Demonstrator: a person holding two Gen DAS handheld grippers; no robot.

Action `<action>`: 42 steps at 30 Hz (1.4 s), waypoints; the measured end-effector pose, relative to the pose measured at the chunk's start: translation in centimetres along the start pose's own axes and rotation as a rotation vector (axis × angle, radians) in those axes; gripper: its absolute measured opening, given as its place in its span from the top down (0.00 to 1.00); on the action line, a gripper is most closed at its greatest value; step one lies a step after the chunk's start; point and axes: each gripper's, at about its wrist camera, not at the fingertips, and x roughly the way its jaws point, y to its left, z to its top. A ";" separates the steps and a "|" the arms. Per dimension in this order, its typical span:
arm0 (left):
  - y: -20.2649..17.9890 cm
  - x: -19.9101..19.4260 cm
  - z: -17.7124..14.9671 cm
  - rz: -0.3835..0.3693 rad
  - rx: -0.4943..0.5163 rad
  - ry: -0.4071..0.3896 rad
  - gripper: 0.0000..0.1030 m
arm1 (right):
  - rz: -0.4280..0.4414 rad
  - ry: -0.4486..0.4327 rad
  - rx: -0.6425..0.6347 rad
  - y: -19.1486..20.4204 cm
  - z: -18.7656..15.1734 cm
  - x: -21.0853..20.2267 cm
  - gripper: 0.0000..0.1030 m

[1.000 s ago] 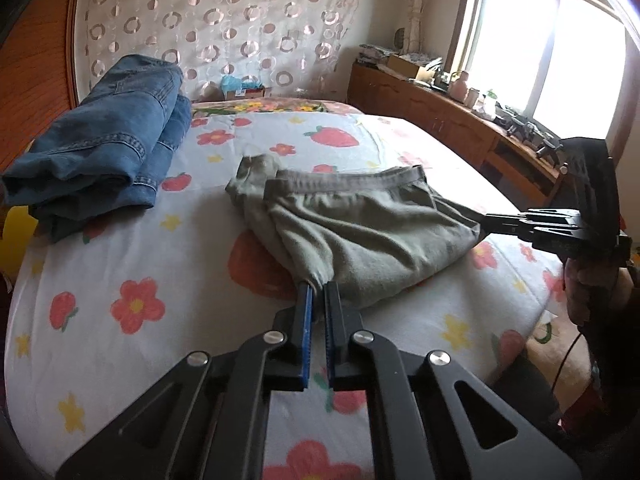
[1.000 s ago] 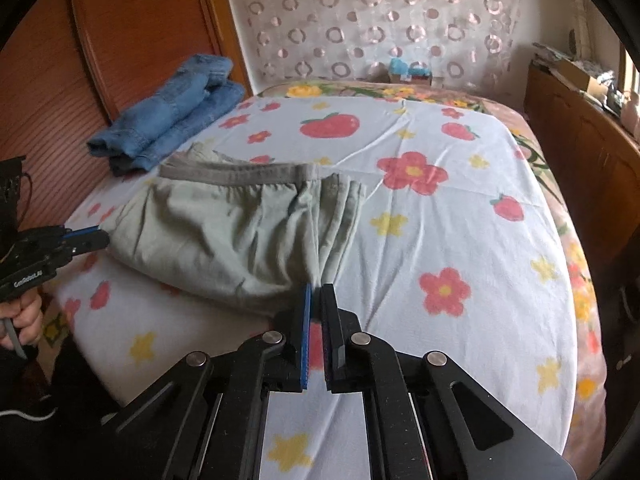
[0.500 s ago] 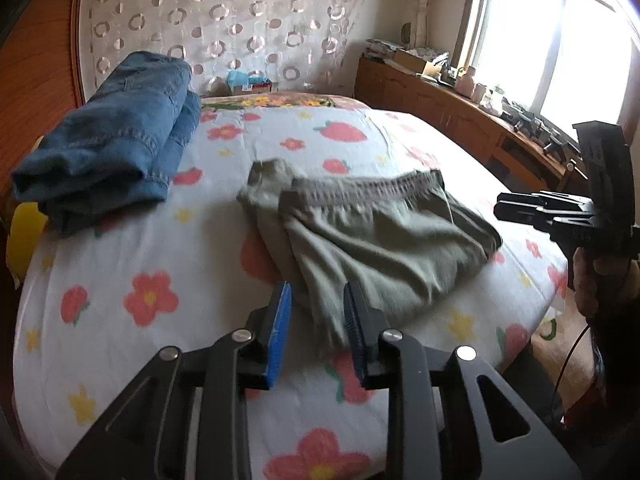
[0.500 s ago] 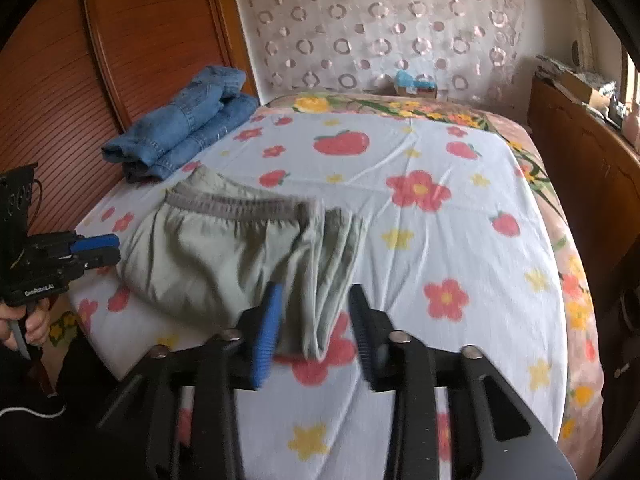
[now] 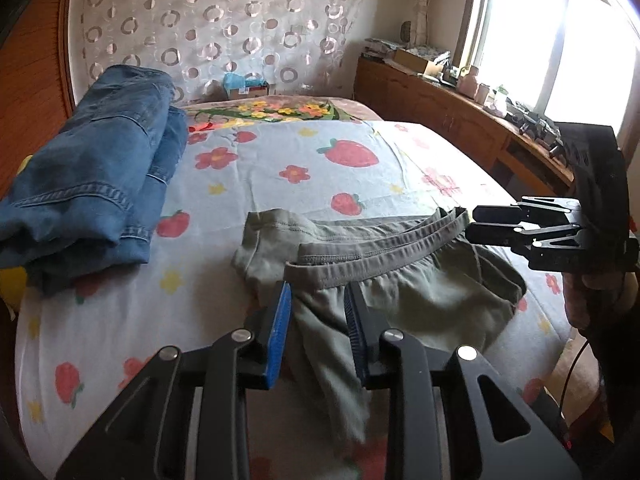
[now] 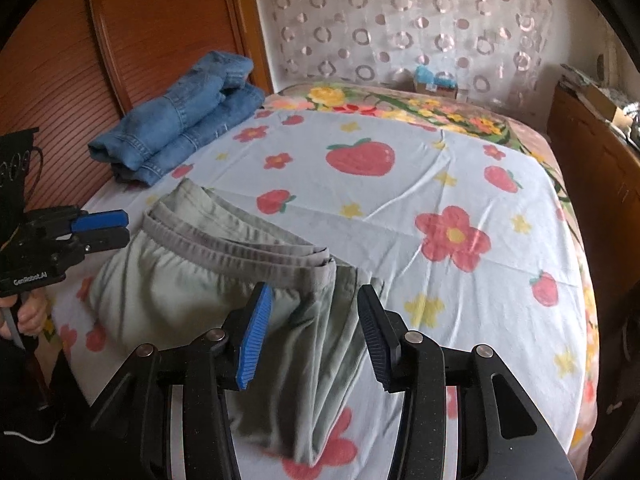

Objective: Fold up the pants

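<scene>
Both grippers, left (image 5: 318,312) and right (image 6: 316,316), hover jaws apart over the folded pants (image 6: 208,292), whose waistband (image 6: 240,254) runs crosswise just beyond them.

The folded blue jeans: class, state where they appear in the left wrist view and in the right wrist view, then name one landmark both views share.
Left wrist view: the folded blue jeans fill the left edge, left of the grey-green pants.
Right wrist view: the jeans lie upper left, against the wooden panel, beyond the pants.
Shared landmark: the big strawberry print on the sheet.
</scene>
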 end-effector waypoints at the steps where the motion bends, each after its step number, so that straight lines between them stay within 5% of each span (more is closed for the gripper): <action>1: 0.0 0.3 0.0 0.000 -0.001 0.004 0.74 | 0.007 0.007 0.004 -0.2 0.1 0.4 0.56; 12: -0.2 2.0 -0.1 0.019 0.031 0.016 0.74 | 0.075 0.039 0.022 -0.6 0.9 2.5 0.56; 15: -0.2 1.5 0.0 0.018 0.035 -0.011 0.85 | 0.080 0.039 0.007 -0.3 0.9 2.6 0.57; 16: -0.2 1.3 0.1 0.016 0.030 -0.020 0.87 | 0.082 0.037 0.004 -0.2 0.9 2.6 0.59; 18: -0.4 0.8 0.4 0.011 0.028 -0.029 0.92 | 0.106 0.031 0.011 -0.2 0.7 2.4 0.81; 22: -1.5 -1.1 1.2 0.012 0.058 -0.088 0.96 | 0.141 -0.041 0.025 0.3 0.7 0.5 0.92; 29: -1.7 -2.5 3.4 0.041 0.064 -0.162 0.96 | 0.049 -0.139 0.033 1.1 2.2 -1.8 0.92; 37: -0.3 0.9 2.6 0.068 0.027 -0.031 0.87 | -0.038 -0.023 0.038 1.1 2.2 2.2 0.92; 42: -0.8 -0.5 1.9 0.064 0.027 -0.053 0.80 | -0.048 -0.017 0.048 0.8 1.9 2.9 0.92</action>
